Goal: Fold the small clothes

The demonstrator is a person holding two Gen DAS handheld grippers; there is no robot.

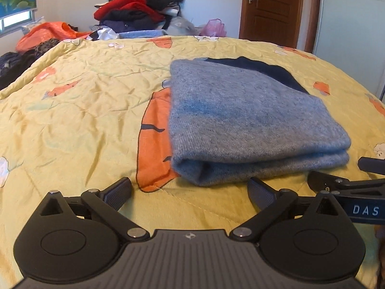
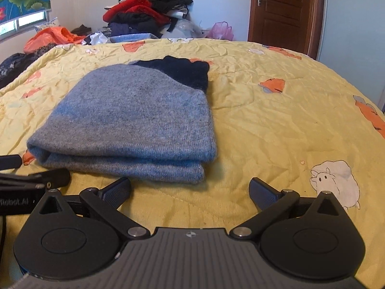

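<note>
A grey-blue knit sweater [image 1: 243, 122] with a dark navy part at its far end lies folded in layers on the yellow bedspread [image 1: 79, 120]. It also shows in the right wrist view [image 2: 134, 120]. My left gripper [image 1: 190, 192] is open and empty, just short of the sweater's near folded edge. My right gripper [image 2: 190, 192] is open and empty, near the sweater's near right corner. Each gripper shows at the edge of the other's view: the right gripper [image 1: 346, 180] and the left gripper [image 2: 36, 175].
A heap of red, black and dark clothes [image 1: 139, 4] stands beyond the bed's far edge, with orange cloth [image 1: 48, 33] at the far left and a pink bag [image 1: 214, 27]. A brown door [image 1: 272, 7] is at the back right.
</note>
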